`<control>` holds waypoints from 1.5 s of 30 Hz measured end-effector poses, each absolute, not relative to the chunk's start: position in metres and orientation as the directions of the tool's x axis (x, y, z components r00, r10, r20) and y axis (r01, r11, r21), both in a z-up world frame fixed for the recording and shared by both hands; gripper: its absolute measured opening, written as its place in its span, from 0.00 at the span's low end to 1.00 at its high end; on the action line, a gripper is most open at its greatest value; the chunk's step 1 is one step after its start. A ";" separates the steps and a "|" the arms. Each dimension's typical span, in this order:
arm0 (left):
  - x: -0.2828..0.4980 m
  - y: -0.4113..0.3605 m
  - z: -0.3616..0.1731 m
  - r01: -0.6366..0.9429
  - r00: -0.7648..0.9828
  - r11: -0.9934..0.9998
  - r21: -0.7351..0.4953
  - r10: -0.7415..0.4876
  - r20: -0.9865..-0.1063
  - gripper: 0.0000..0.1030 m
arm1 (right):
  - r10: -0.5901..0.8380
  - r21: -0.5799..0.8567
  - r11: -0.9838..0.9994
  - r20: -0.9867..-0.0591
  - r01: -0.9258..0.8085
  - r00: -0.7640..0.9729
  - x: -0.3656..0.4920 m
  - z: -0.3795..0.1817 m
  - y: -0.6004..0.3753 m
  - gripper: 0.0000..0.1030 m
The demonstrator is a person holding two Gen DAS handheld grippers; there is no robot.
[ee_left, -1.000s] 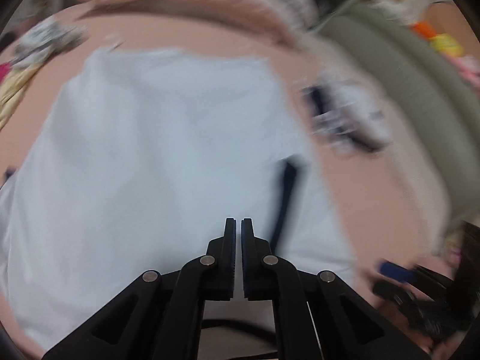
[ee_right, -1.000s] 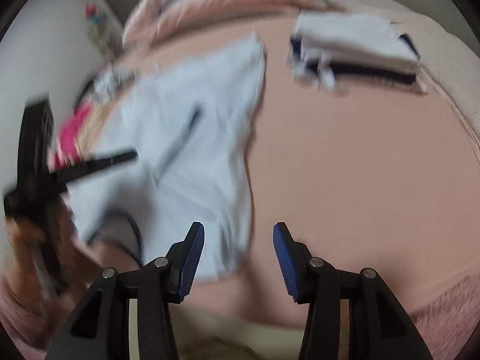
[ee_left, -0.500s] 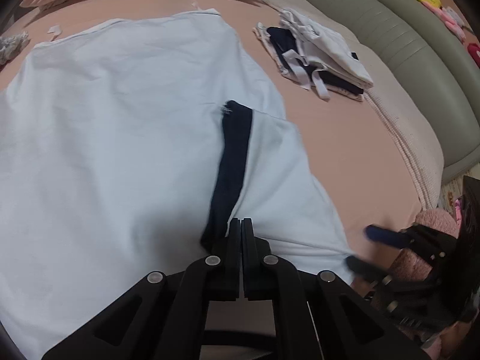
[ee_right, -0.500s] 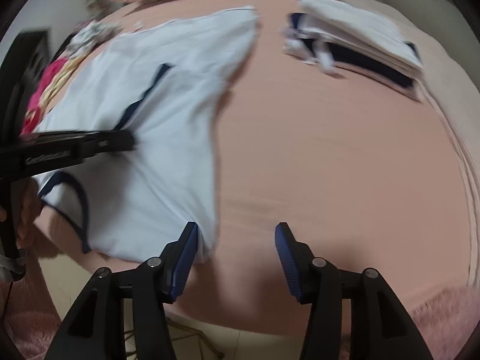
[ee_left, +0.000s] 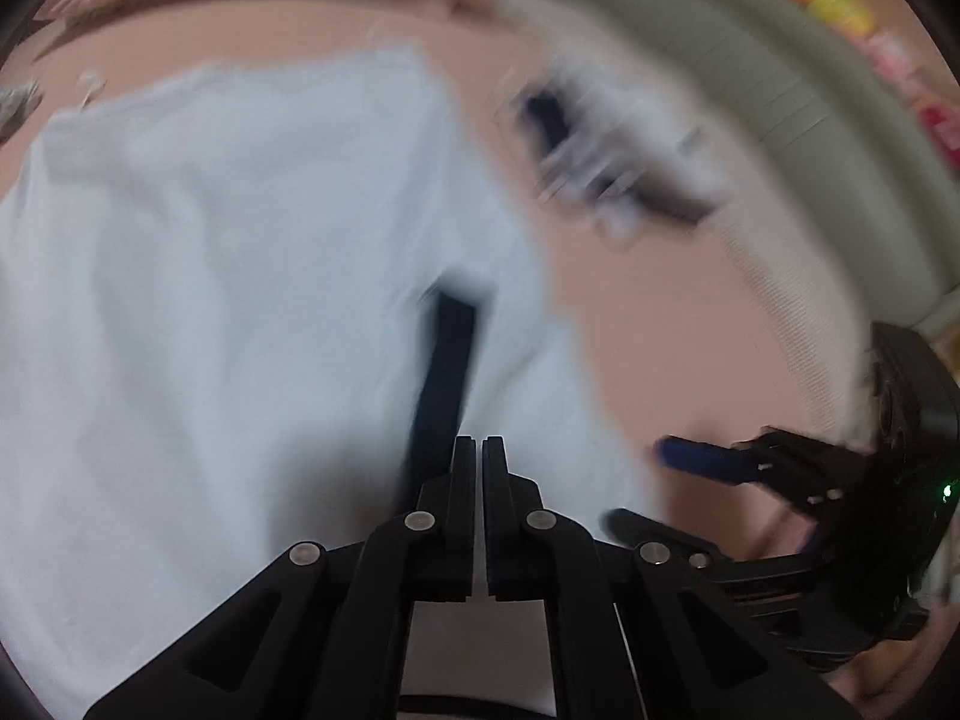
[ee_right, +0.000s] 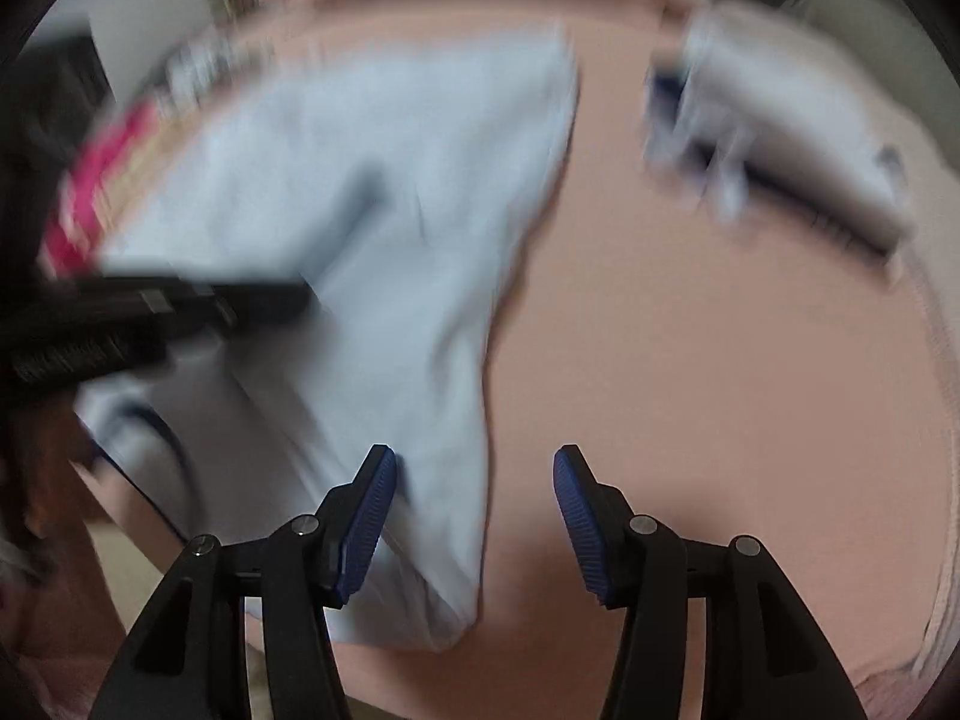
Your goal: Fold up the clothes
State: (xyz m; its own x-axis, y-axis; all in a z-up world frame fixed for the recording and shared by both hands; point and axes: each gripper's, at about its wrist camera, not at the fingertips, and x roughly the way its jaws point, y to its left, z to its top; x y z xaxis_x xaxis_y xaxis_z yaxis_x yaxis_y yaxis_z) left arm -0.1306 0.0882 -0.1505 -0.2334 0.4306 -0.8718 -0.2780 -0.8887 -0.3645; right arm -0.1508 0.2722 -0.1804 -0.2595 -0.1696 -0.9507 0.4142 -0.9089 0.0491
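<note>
A pale blue T-shirt [ee_left: 210, 300] with a navy sleeve band [ee_left: 447, 360] lies spread on the pink bed sheet [ee_right: 690, 360]. My left gripper [ee_left: 478, 450] is shut, its tips just right of the navy band and low over the shirt; no fabric shows between the jaws. In the right wrist view the left gripper [ee_right: 288, 300] reaches in from the left over the T-shirt [ee_right: 390, 210]. My right gripper [ee_right: 474, 468] stands open above the shirt's near corner, whose edge runs between its blue pads. The right gripper [ee_left: 648, 489] also shows at the lower right of the left wrist view.
A folded stack of white and navy clothes [ee_right: 780, 150] sits at the far right of the bed, also blurred in the left wrist view as the stack [ee_left: 600, 168]. Pink and yellow garments [ee_right: 90, 192] lie at the left edge. A green padded headboard [ee_left: 750, 60] borders the bed.
My right gripper has shifted left, so the shirt's corner now lies between its fingers instead of beside the left one. The left gripper has sunk a little toward the shirt.
</note>
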 end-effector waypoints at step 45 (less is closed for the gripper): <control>-0.101 0.101 -0.138 -0.203 -0.275 -0.953 -0.224 0.275 -0.921 0.04 | -0.141 0.074 -0.980 -0.915 0.187 -0.377 -0.080 -0.163 0.307 0.52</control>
